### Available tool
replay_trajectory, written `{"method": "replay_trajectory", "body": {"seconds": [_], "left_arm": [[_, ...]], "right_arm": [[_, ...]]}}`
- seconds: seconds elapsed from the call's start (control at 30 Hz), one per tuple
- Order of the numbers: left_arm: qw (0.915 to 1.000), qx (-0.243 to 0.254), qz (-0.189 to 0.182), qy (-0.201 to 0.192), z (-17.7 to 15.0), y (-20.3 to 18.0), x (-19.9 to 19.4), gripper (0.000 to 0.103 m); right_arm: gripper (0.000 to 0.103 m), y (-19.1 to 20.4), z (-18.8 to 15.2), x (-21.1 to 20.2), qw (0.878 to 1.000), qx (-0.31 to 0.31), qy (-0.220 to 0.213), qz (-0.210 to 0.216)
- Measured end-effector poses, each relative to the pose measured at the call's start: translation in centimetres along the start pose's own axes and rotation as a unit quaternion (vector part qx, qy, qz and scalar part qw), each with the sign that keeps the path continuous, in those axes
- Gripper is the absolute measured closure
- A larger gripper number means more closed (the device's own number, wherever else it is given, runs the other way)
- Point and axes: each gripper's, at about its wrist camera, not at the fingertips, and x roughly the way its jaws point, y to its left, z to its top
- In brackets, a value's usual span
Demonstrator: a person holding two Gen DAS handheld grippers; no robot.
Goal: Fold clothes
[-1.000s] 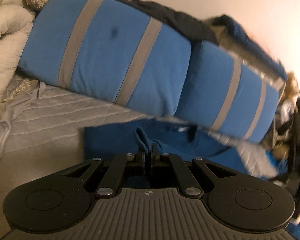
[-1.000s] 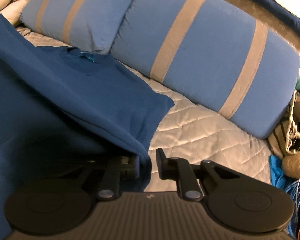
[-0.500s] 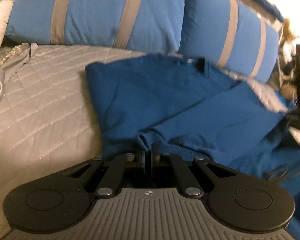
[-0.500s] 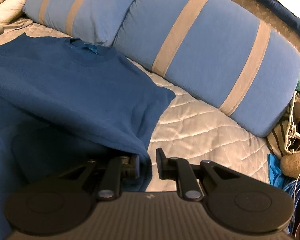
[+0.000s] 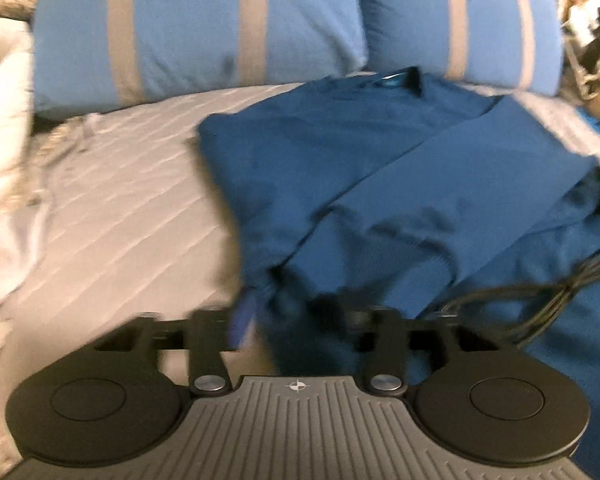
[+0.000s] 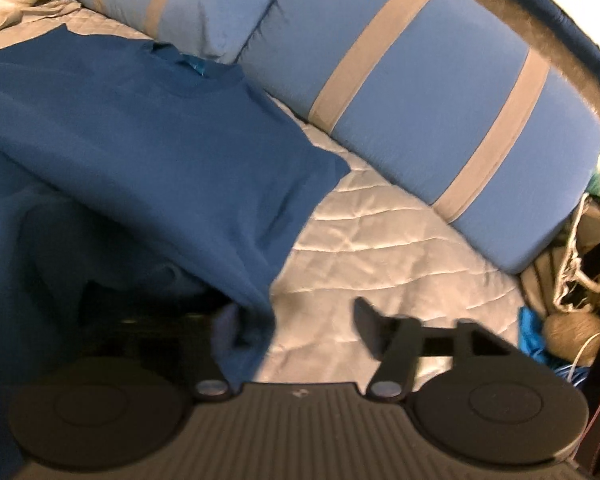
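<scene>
A dark blue sweater (image 5: pixel 340 160) lies on the quilted bed, collar toward the pillows, with one side folded across its body. My left gripper (image 5: pixel 286 312) hovers low over its near edge. Its jaws are opening, and a loose fold of the cloth still sits between them without being pinched. In the right wrist view the sweater (image 6: pixel 140 140) fills the left half. My right gripper (image 6: pixel 296 320) is at its right-hand edge with its jaws opening wide. The hem drapes against the left finger (image 6: pixel 224 324); the right finger (image 6: pixel 368 320) stands over bare quilt.
Two blue pillows with grey stripes (image 5: pixel 200 28) (image 6: pixel 420 100) line the far side of the bed. The pale quilt (image 5: pixel 120 200) (image 6: pixel 380 240) shows on both sides of the sweater. A black cable (image 5: pixel 540 296) lies on the cloth. Clutter with a twine ball (image 6: pixel 572 328) sits at the right.
Both grippers went from shut on the sweater's cloth to open, letting it go. The left gripper sank toward the bed and the folded side settled across the sweater.
</scene>
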Motion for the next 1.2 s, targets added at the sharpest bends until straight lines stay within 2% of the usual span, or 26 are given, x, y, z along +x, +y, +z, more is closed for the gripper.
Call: {"method": "replay_trajectory", "body": {"seconds": [0.03,0.13,0.27,0.37,0.5,0.57,0.63,0.73,0.83,0.97,1.07,1.2], "left_arm": [[1.0000,0.001,0.006,-0.003,-0.4,0.2,-0.5,0.033],[0.9998,-0.015,-0.003,-0.012,-1.4,1.3,-2.1,0.033],[0.9965,-0.070,-0.008,-0.045,-1.6,2.7,-4.6,0.033],[0.9904,-0.114,-0.015,-0.076,-1.5,3.5,-6.3,0.033],[0.9830,-0.142,-0.011,-0.115,-0.7,3.8,-9.0,0.033],[0.9809,-0.142,-0.011,-0.132,0.0,3.9,-10.5,0.032],[0.9792,-0.135,-0.009,-0.151,1.1,3.8,-12.1,0.031],[0.9762,-0.118,-0.002,-0.182,3.1,3.7,-15.0,0.031],[0.9689,-0.117,-0.004,-0.218,5.3,4.0,-18.6,0.030],[0.9575,-0.114,0.005,-0.265,7.5,4.1,-24.6,0.027],[0.9523,-0.094,0.028,-0.289,7.8,3.4,-29.1,0.025],[0.9453,-0.074,0.050,-0.314,7.8,2.5,-34.7,0.023]], "right_arm": [[0.017,-0.5,-0.1,-0.6,1.000,0.005,-0.006,-0.001],[0.012,-2.2,-0.1,-2.1,0.999,0.033,-0.028,0.002],[0.006,-4.4,0.6,-2.7,0.993,0.110,-0.048,0.016],[0.005,-4.7,1.0,-1.4,0.989,0.143,-0.034,0.012],[0.004,-3.3,0.8,1.4,0.991,0.128,0.035,-0.008],[0.004,-2.7,0.6,1.7,0.992,0.115,0.041,-0.022],[0.004,-3.4,0.8,0.5,0.991,0.126,0.022,-0.033],[0.004,-5.5,1.5,-2.5,0.988,0.143,-0.024,-0.052],[0.003,-8.5,2.6,-7.4,0.980,0.161,-0.083,-0.081],[0.000,-13.2,4.0,-15.5,0.959,0.200,-0.166,-0.112],[0.000,-16.8,4.4,-23.0,0.941,0.226,-0.220,-0.124],[0.000,-20.1,3.7,-32.6,0.921,0.227,-0.281,-0.149]]}}
